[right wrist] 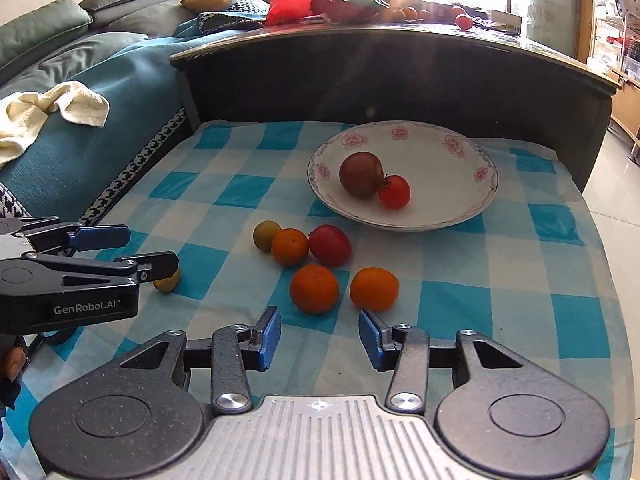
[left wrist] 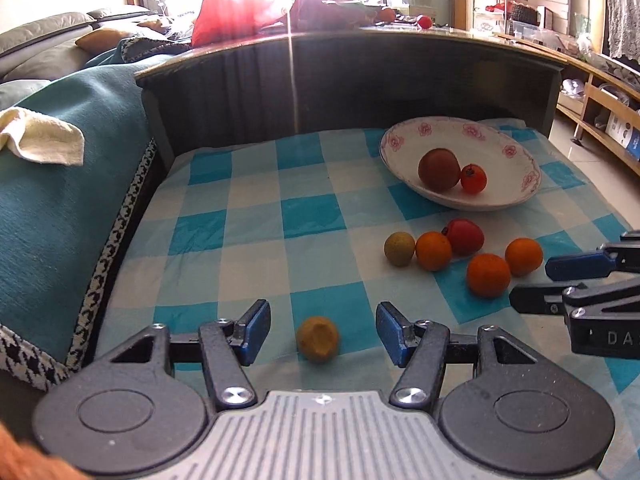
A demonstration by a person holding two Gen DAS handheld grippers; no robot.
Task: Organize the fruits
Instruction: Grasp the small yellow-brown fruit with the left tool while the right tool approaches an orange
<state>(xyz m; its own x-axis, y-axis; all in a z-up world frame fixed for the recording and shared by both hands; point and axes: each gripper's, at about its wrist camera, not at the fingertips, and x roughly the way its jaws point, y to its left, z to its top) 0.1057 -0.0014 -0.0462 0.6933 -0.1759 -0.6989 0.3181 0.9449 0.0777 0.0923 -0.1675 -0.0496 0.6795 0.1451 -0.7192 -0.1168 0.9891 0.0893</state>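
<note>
A white flowered bowl (left wrist: 516, 160) (right wrist: 452, 160) holds a brown-red fruit (left wrist: 439, 169) (right wrist: 361, 173) and a small red tomato (left wrist: 473, 178) (right wrist: 394, 191). On the checked cloth lie a green-yellow fruit (left wrist: 399, 249) (right wrist: 266, 235), three oranges (left wrist: 433, 251) (left wrist: 488, 274) (left wrist: 523, 257) and a red fruit (left wrist: 465, 236) (right wrist: 329, 245). A small yellow fruit (left wrist: 318, 339) (right wrist: 167, 281) lies between the open fingers of my left gripper (left wrist: 323, 334) (right wrist: 150, 250), untouched. My right gripper (right wrist: 319, 336) (left wrist: 532, 284) is open and empty, just short of two oranges (right wrist: 314, 289) (right wrist: 374, 289).
A dark raised board (left wrist: 340, 80) walls the table's far side. A teal sofa (left wrist: 60, 184) with a cream towel (left wrist: 40, 140) stands at the left. Wooden shelves (left wrist: 600, 104) and the floor lie to the right.
</note>
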